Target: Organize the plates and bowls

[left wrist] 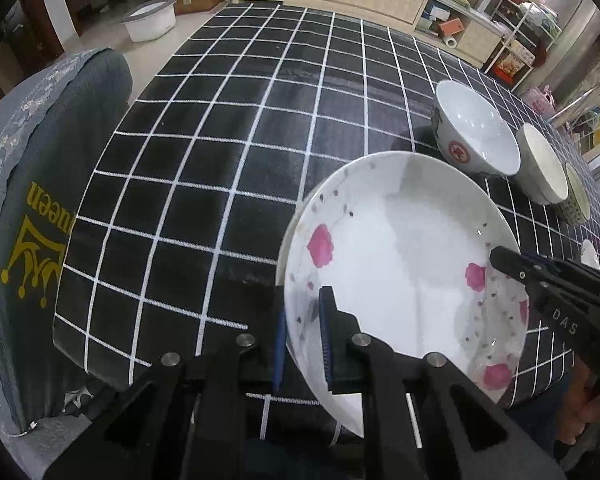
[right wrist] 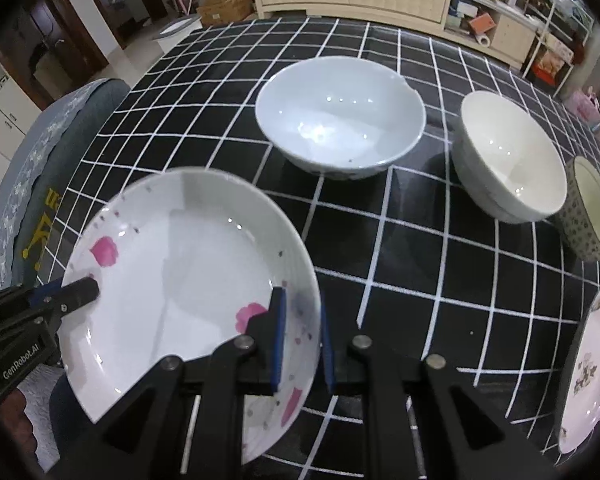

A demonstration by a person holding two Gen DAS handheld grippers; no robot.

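**Holding the pink-flower plate by both rims, over the near table edge**

Landmark: checked table point(left wrist: 236, 128).

- Table: black cloth with white grid. Grey chair cover point(left wrist: 40, 200) sits off its left side.
- Pink-flower plate point(right wrist: 172, 264): biggest task item, above the table's near edge, partly overhanging it. Face up, tilted, round so no real long axis; the line that matters is the rim-to-rim one between the two grips, running roughly along the table's near edge.
- Bowls, further in on the table from the plate: wide white bowl point(right wrist: 340, 120), cream bowl point(right wrist: 512, 160) to its right, patterned cup-bowl point(right wrist: 592, 208) right again. All upright, mouths up, apart from one another as far as I can tell.
- Second plate point(right wrist: 592, 364): near table's right edge, flat.
- Left gripper point(left wrist: 304, 344): nearly closed, pinching the plate's left rim, one pad inside, one under.
- Right gripper point(right wrist: 302, 336): same, narrow gap, clamped on the plate's right rim.

Judgement: next move hinges on the second plate lying to the right of the held one, so right hand is nearer and would lead. Keep both grips level or the plate twists.
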